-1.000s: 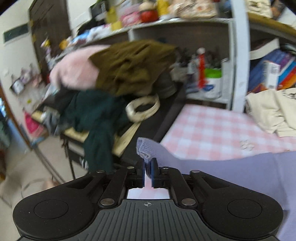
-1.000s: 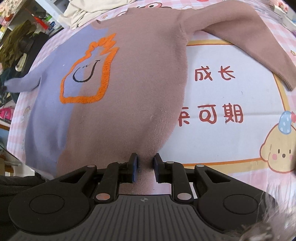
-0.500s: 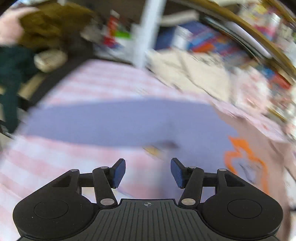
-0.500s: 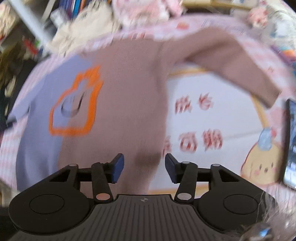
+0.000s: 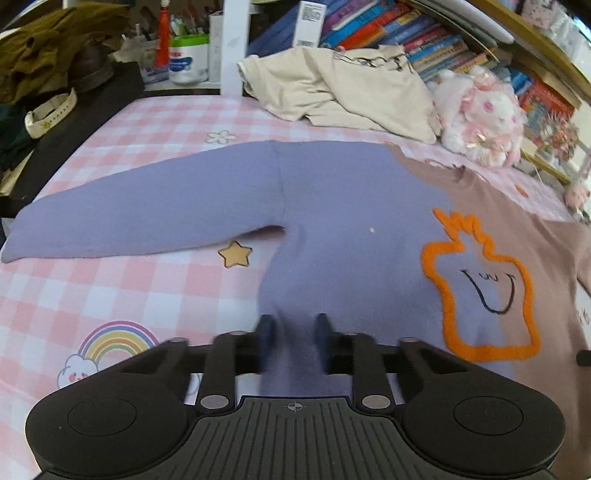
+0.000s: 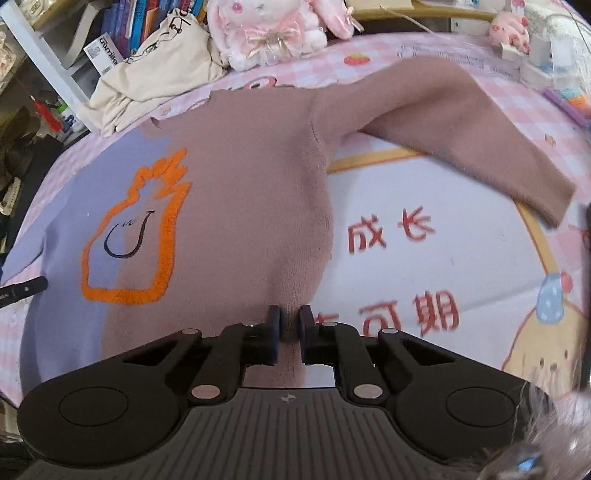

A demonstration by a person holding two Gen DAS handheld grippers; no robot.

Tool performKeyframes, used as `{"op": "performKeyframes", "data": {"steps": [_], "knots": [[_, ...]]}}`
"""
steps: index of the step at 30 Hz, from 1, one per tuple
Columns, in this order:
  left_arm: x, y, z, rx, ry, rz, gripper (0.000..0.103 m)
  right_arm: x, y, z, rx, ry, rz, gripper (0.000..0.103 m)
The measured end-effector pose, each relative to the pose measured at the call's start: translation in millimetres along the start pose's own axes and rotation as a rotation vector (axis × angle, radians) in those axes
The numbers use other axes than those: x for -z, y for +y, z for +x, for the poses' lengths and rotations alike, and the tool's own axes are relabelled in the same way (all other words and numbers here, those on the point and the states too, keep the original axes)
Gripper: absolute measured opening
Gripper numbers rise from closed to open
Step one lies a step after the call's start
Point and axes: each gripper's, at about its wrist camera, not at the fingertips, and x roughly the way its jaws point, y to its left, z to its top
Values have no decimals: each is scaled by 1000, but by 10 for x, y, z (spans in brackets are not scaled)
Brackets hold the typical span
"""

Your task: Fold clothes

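A two-tone sweater, lilac (image 5: 332, 206) on one half and brown (image 6: 251, 206) on the other with an orange outlined figure (image 5: 480, 288), lies spread flat on the pink checked bed cover (image 5: 110, 280). Its lilac sleeve (image 5: 140, 210) stretches left, its brown sleeve (image 6: 461, 140) stretches right. My left gripper (image 5: 291, 336) is at the lilac bottom hem, jaws a little apart and blurred around the fabric. My right gripper (image 6: 290, 325) is nearly closed on the brown bottom hem.
A crumpled cream shirt (image 5: 340, 85) and a pink plush rabbit (image 6: 273, 29) lie at the far edge of the bed. Bookshelves (image 5: 424, 40) stand behind. A pile of dark clothes (image 5: 48, 55) sits on a stand at the far left.
My left gripper let go of the lilac sleeve cuff, swung right and came down at the lilac hem, jaws narrowing. My right gripper opened, then closed again on the brown hem.
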Motion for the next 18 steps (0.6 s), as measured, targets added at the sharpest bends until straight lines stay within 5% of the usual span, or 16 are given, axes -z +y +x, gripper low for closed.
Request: {"op": "performKeyframes", "data": {"steps": [8,18], "knots": [[-49,-207,119,4,-20,50,3,-287,67,229,163,-116,-157,10],[-253,-20,270,-44,-34,24,3,-67,132,128,40,-66,-134,11]]}}
